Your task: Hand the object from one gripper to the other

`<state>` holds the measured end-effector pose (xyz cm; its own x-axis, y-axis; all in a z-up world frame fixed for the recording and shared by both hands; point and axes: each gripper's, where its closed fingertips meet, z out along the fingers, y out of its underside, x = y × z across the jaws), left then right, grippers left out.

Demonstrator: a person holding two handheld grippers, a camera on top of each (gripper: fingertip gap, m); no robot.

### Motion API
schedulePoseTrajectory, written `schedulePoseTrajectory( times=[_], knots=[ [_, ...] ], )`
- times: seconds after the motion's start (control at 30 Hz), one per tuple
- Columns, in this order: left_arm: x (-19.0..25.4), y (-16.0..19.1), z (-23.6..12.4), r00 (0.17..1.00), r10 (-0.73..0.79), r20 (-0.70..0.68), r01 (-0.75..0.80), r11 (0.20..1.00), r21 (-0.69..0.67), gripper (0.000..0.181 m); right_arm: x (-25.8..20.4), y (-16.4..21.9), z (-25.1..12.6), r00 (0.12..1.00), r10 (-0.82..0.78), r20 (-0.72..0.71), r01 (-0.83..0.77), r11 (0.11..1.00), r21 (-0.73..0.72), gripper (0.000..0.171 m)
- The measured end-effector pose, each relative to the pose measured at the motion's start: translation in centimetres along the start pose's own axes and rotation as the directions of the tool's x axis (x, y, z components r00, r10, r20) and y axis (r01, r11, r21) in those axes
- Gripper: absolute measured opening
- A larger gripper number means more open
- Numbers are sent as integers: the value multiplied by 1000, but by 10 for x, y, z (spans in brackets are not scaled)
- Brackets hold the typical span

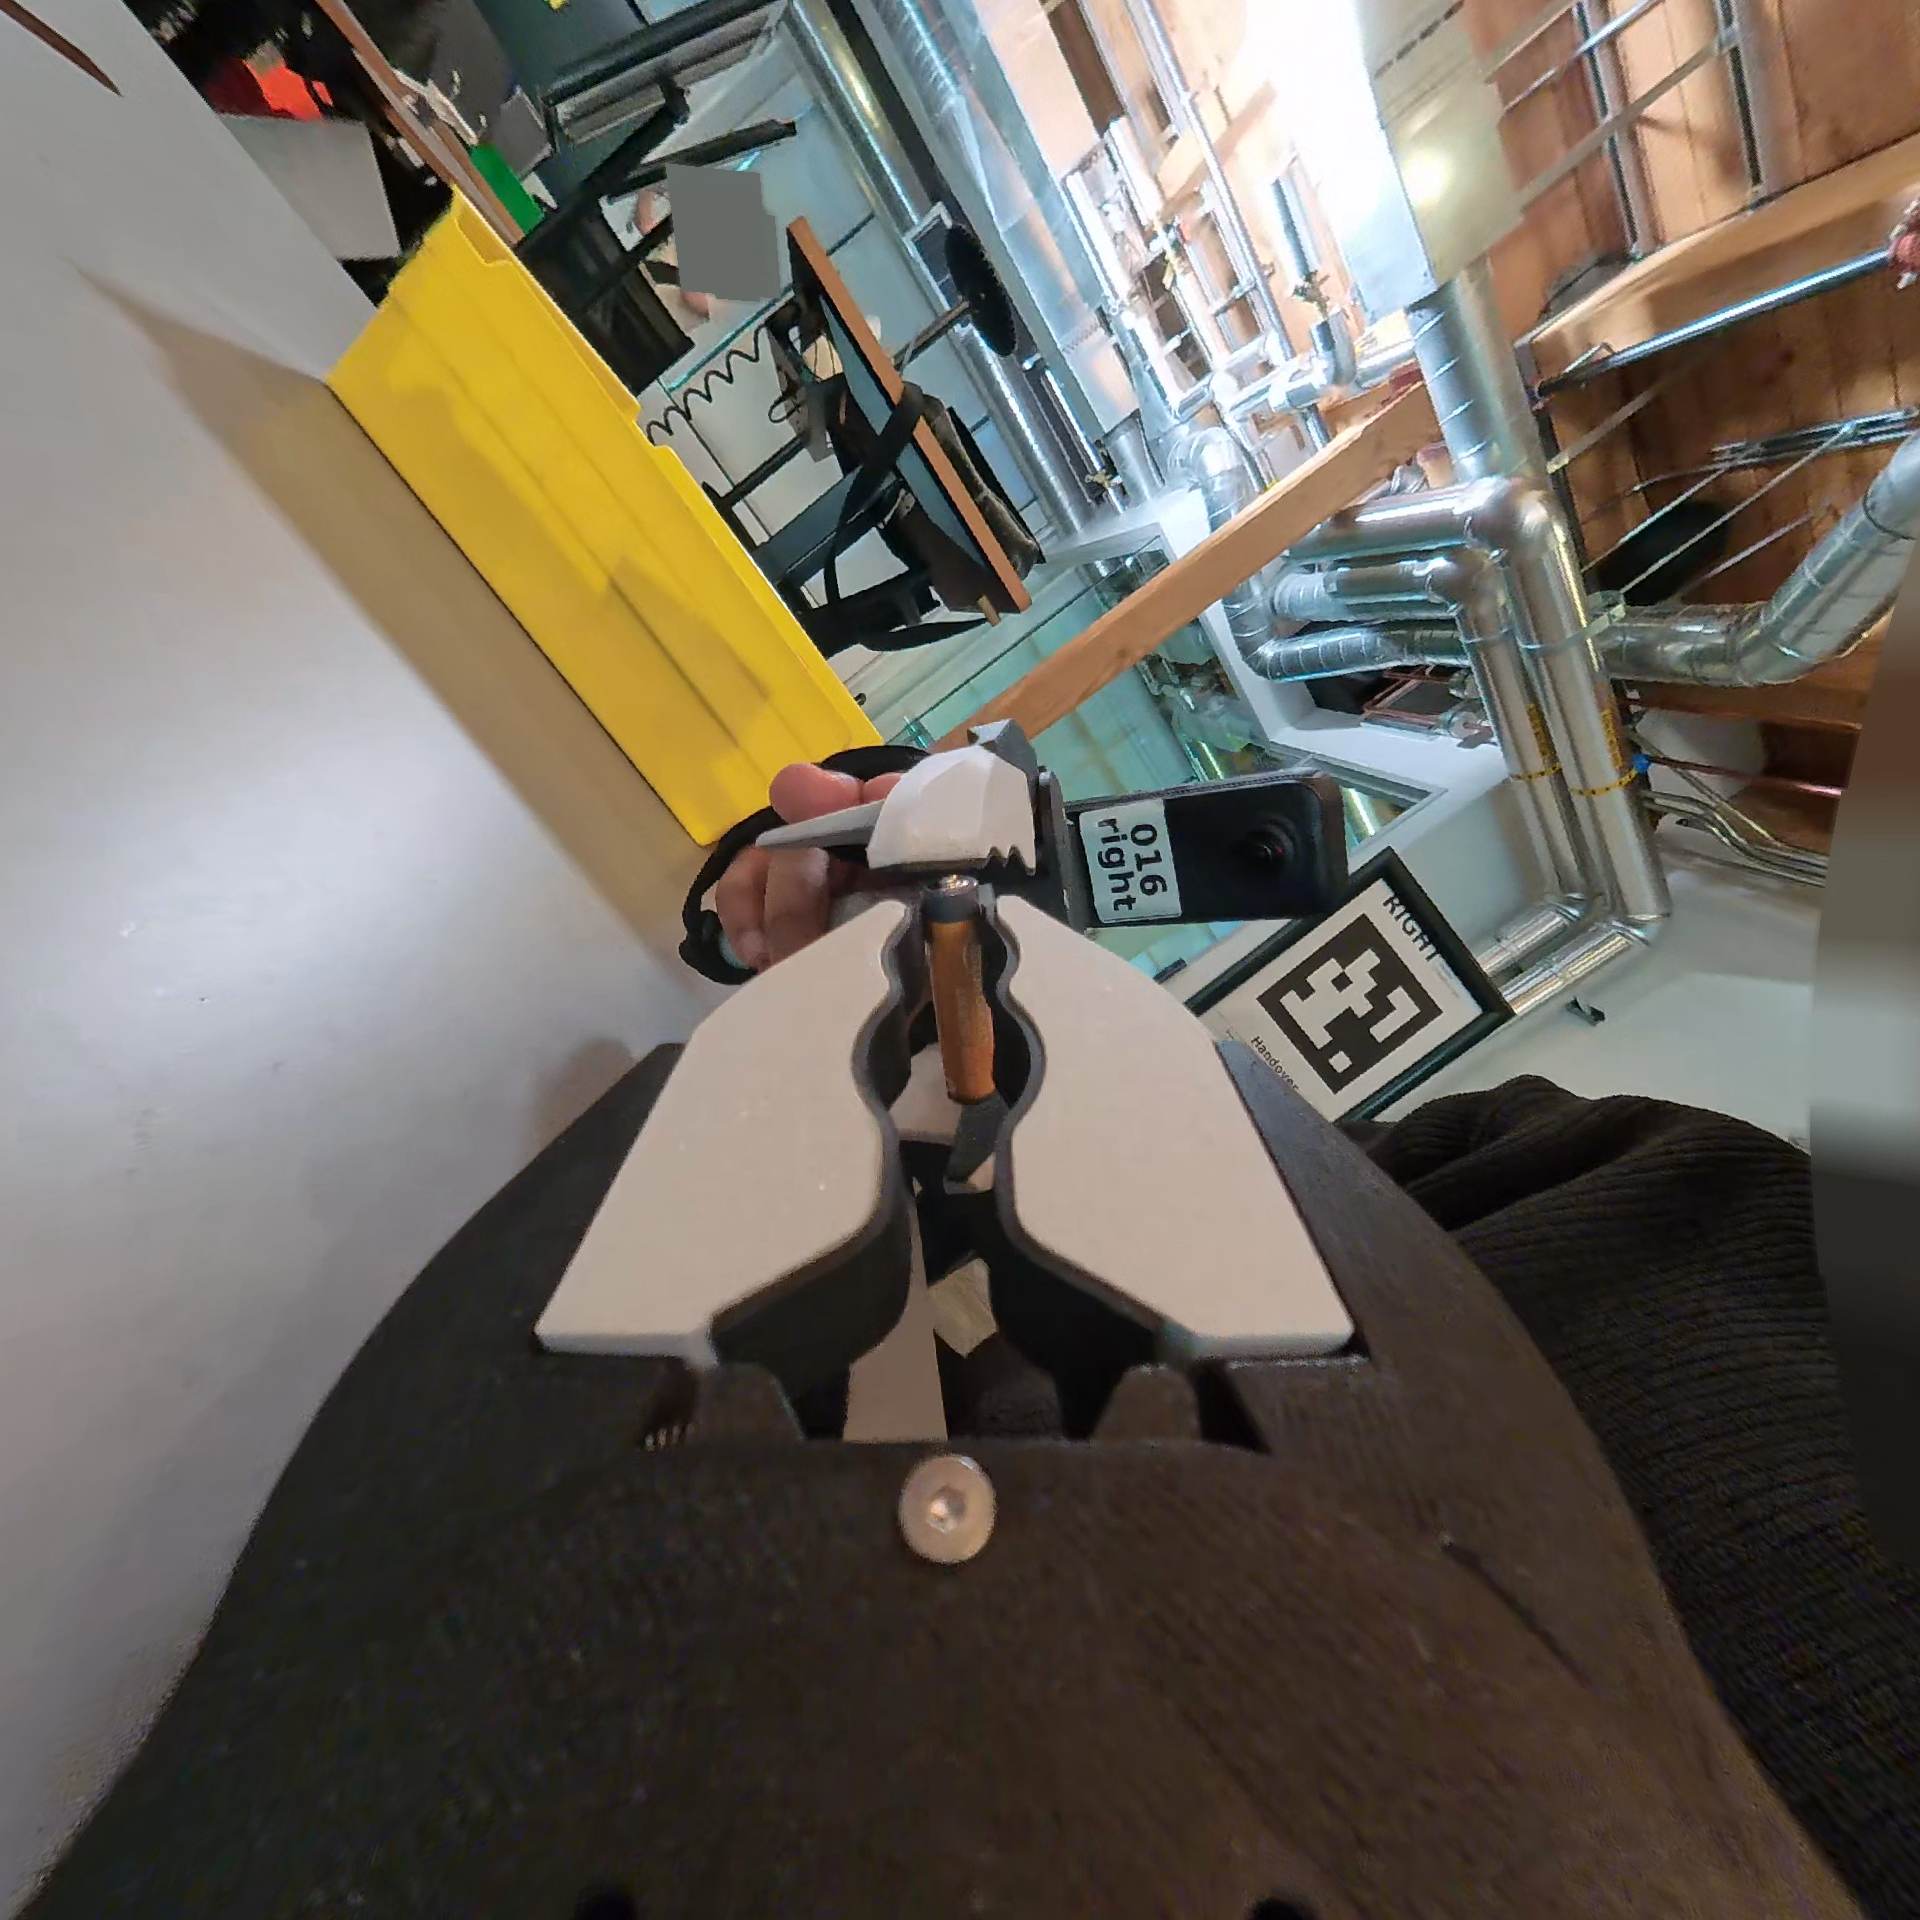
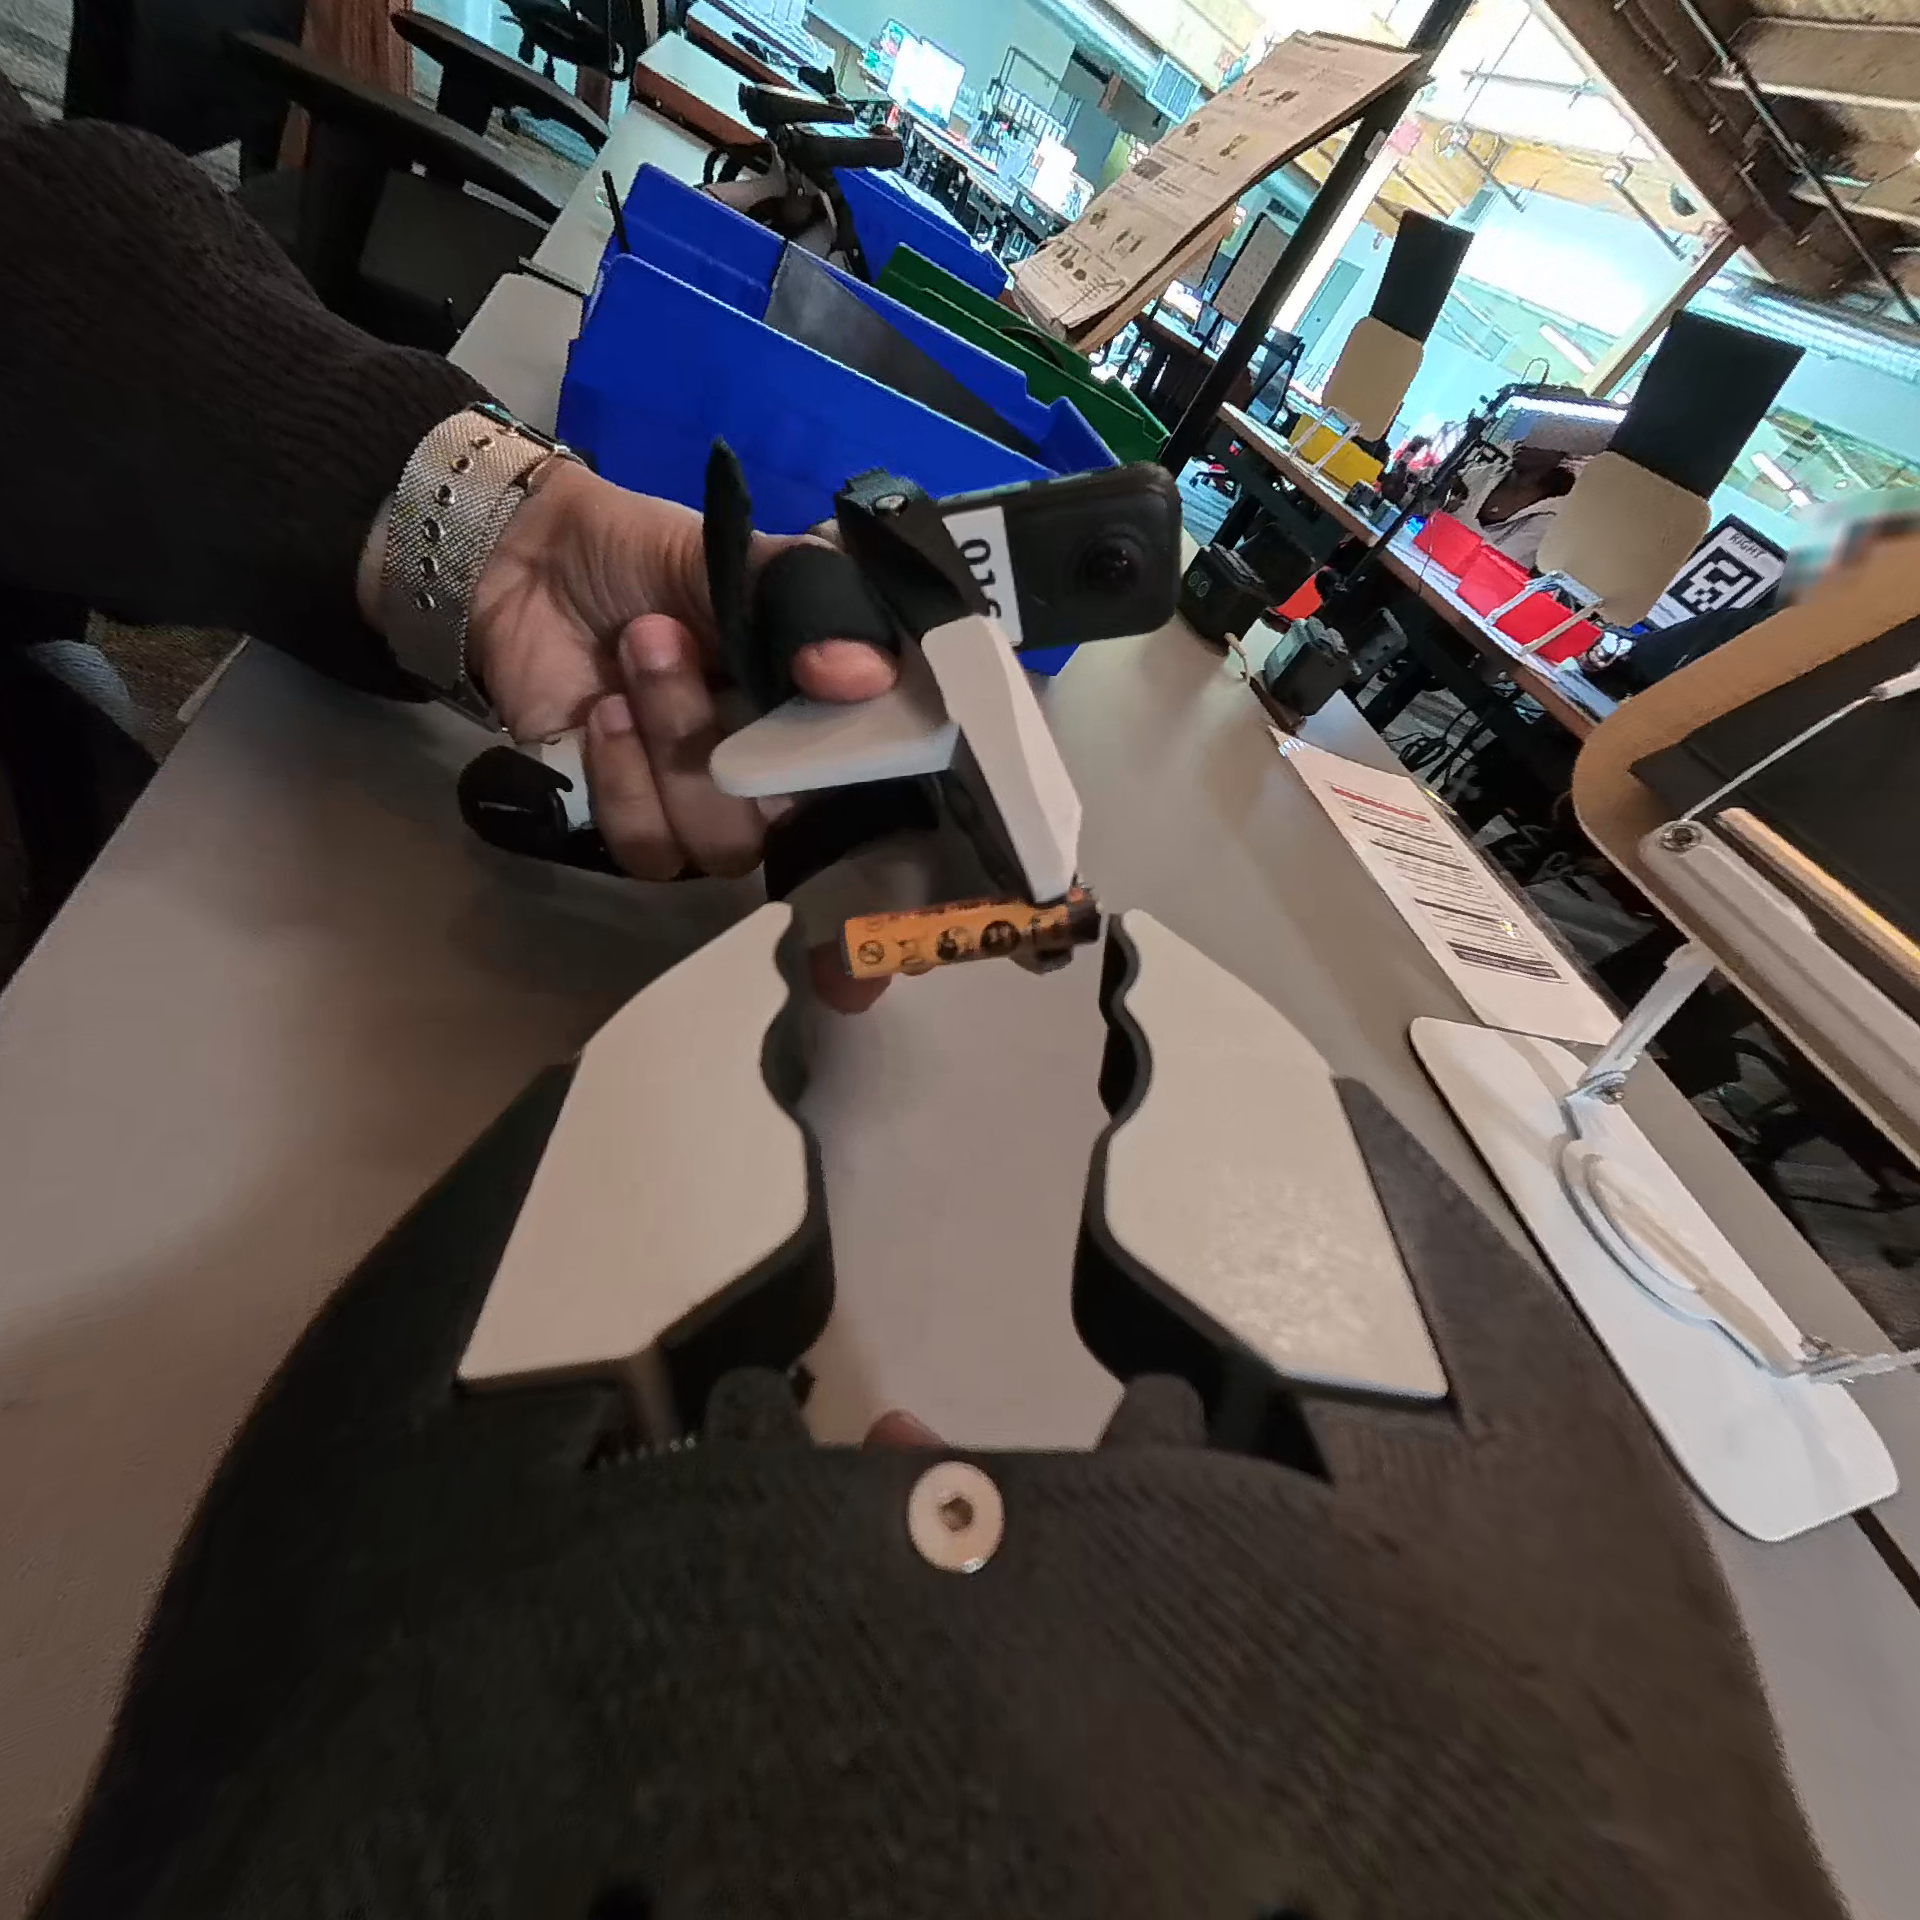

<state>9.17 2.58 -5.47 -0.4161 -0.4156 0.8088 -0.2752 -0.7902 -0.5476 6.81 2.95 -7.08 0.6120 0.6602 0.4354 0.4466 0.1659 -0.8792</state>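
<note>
Holding the battery (image 2: 961, 940) by one end, the left hand-held gripper (image 2: 1060, 883) presents it between the right hand-held gripper's (image 2: 951, 961) spread fingers; closing squarely on the free middle before release should prevent slipping.

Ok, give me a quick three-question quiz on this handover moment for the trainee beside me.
1. True or false: the right tongs are shut on the orange battery.
2. What holds the battery? A) the left tongs B) the right tongs C) bare fingers alone D) the table
3. Fill in: in the right wrist view, behind the hand that carries the left tongs, stands a ____ bin.
Key: 1 false, they stand open with the battery just past their tips; 2 A; 3 blue.
</note>
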Motion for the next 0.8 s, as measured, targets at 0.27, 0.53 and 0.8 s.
schedulePoseTrajectory(
  times=[0.27, 0.53, 0.8],
  knots=[
    [0, 3, 3, 1000, -23, -16, 23, 1000, -6, 10, 2, -3, -1, 999, -39, -23, 39, 999, 2, 48],
    [-12, -6, -2, 991, 70, 113, -75, 996, 43, 27, 18, 6, -6, 994, -36, -107, 31, 998, -53, 48],
    [-37, 7, -1, 871, 328, 366, -290, 944, -156, 19, 33, 37, -6, 951, -246, -190, 169, 922, -348, 49]
  ],
)
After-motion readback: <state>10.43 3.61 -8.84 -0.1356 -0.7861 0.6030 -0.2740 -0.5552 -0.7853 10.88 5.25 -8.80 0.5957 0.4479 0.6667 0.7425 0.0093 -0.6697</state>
